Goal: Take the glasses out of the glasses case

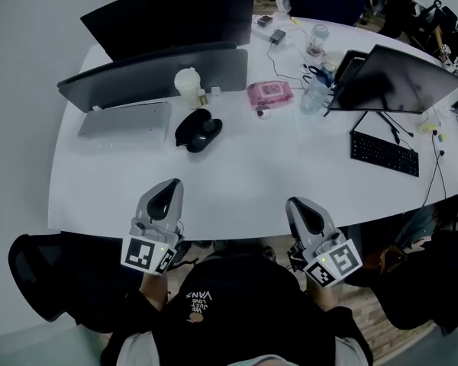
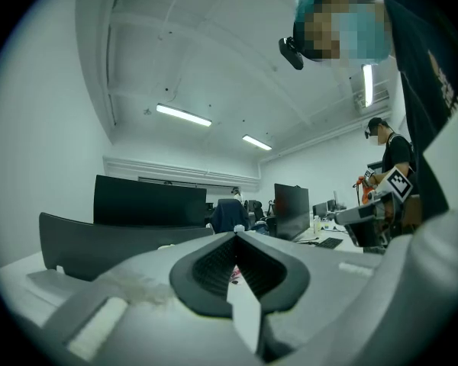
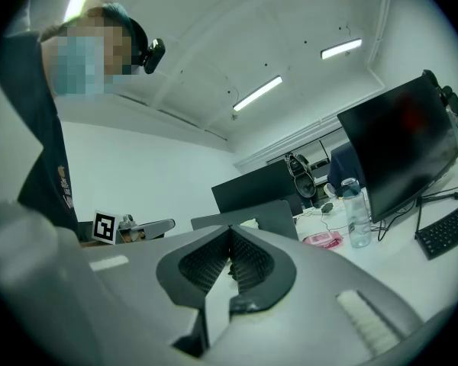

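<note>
Overhead, in the head view, the left gripper (image 1: 166, 193) and the right gripper (image 1: 300, 210) are seen at the near edge of the white table (image 1: 259, 174), well apart from each other, each pointed away from the person; nothing is carried by either. The black glasses case (image 1: 198, 130) is found further out on the table, ahead of the left gripper and clear of both, just beside a grey keyboard (image 1: 126, 120) and in front of a white cup (image 1: 187, 82); whether it lies open, and whether glasses are inside, cannot be told. A pink wipes pack (image 1: 270, 92) and a water bottle (image 1: 314, 94) are placed to the case's right; a black keyboard (image 1: 384, 152) is set below a tilted dark monitor (image 1: 401, 78) at the right side.

In the left gripper view, the left gripper (image 2: 235, 239) is shown with its jaws brought together at the tips, with nothing between the ribbed pads; the right gripper (image 2: 370, 216) is seen at the right edge.

In the right gripper view, the right gripper (image 3: 229, 235) is likewise shown with its tips pressed together and nothing clamped; the left gripper (image 3: 126, 229) appears at the left, while the water bottle (image 3: 356, 216), the pink wipes pack (image 3: 320, 239) and the black keyboard (image 3: 446, 231) are seen on the table beyond.
</note>
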Demonstrator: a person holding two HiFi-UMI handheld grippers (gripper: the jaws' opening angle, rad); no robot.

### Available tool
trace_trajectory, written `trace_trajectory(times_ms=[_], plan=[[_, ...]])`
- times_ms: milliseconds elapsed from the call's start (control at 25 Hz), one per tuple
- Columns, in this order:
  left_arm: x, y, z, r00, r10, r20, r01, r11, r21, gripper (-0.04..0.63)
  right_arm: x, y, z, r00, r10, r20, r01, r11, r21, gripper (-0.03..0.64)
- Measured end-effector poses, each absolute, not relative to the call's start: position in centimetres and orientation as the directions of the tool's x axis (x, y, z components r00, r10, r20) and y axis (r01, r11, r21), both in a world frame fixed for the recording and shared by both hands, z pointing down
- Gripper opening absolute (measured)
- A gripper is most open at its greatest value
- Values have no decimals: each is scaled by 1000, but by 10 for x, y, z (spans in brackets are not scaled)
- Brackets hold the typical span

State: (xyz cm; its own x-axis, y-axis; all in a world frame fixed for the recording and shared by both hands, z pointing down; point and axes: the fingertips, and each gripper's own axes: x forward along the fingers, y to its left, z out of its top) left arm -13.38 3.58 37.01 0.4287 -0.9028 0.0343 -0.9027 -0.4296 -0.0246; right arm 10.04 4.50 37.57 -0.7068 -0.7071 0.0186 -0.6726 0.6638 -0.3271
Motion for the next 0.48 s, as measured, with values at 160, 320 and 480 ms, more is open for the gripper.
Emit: trace_trajectory(times_ms=[160, 320, 480], plan=[[-153, 22, 375, 468, -882, 45, -883, -470, -25, 2, 83, 42, 376, -671, -741, 25, -706, 629, -327, 2], [-170, 9, 380, 509, -858, 71, -858, -512, -40, 2, 68, 39, 375, -636, -771, 27, -735, 594, -327, 2], [-187, -1, 385, 541, -837, 82, -838, -545, -29, 2, 52, 36, 375, -607, -794, 38, -760, 565, -321, 2]])
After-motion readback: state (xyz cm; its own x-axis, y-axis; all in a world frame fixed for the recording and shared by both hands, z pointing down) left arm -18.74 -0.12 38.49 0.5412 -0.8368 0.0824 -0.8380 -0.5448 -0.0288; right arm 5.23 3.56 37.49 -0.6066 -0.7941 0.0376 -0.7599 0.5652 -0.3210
